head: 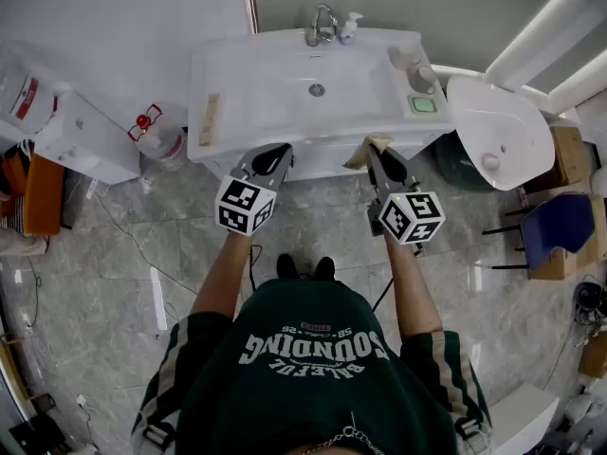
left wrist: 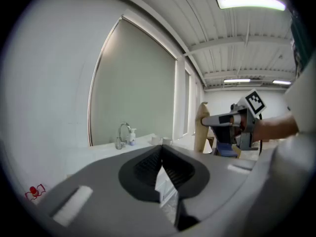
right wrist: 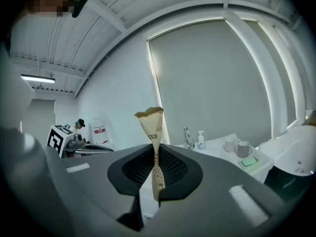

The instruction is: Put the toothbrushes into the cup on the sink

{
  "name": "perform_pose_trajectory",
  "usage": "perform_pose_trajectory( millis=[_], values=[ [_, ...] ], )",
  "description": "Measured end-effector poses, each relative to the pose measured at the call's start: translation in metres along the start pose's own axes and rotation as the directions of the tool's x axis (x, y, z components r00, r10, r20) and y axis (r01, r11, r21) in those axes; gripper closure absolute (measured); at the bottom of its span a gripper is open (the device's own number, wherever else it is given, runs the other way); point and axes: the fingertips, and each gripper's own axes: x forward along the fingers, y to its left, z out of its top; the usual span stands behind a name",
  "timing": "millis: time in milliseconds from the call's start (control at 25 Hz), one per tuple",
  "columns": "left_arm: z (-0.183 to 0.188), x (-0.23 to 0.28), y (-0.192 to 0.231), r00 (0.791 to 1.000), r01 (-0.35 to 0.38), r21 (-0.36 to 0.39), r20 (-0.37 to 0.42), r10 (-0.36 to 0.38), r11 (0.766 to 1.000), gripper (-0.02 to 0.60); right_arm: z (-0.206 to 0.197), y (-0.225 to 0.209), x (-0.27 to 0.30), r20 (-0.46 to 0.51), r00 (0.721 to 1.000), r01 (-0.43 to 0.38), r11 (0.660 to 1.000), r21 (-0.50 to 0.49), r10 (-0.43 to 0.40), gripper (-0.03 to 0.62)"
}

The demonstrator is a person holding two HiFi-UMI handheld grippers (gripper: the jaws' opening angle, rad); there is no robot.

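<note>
My right gripper [head: 374, 150] [right wrist: 155, 151] is shut on a tan paper-wrapped toothbrush [right wrist: 151, 127] [head: 360, 154] [left wrist: 201, 128], which stands upright out of the jaws just in front of the white sink's [head: 285, 98] front edge. Level with it to the left, my left gripper [head: 273, 155] [left wrist: 161, 149] has its jaws together with nothing in them. Two cups [head: 415, 68] [right wrist: 237, 146] stand at the sink's back right corner. A second tan strip [head: 210, 119], like another wrapped toothbrush, lies on the sink's left rim.
A faucet [head: 321, 23] and a soap bottle [head: 350, 26] stand at the back of the sink, a green soap dish [head: 423, 104] on its right. A white basin [head: 501, 133] and blue chair [head: 556, 224] are to the right, a water dispenser [head: 59, 121] to the left.
</note>
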Motion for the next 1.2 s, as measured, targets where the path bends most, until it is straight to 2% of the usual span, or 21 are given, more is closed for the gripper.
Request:
perform_pose_trajectory(
  millis=[240, 880, 1200],
  values=[
    [0.0, 0.01, -0.016, 1.0, 0.0, -0.002, -0.005, 0.0, 1.0, 0.531, -0.003, -0.014, -0.011, -0.01, 1.0, 0.005, 1.0, 0.007, -0.005, 0.563],
    [0.012, 0.071, -0.076, 1.0, 0.014, 0.021, -0.017, -0.013, 1.0, 0.531, -0.006, -0.089, -0.046, -0.041, 0.999, 0.004, 0.999, 0.044, -0.002, 0.563],
    [0.011, 0.097, -0.093, 0.999, 0.03, 0.021, -0.038, -0.029, 0.999, 0.531, -0.015, -0.116, -0.053, -0.05, 0.999, 0.01, 0.997, 0.079, -0.006, 0.563]
  ],
)
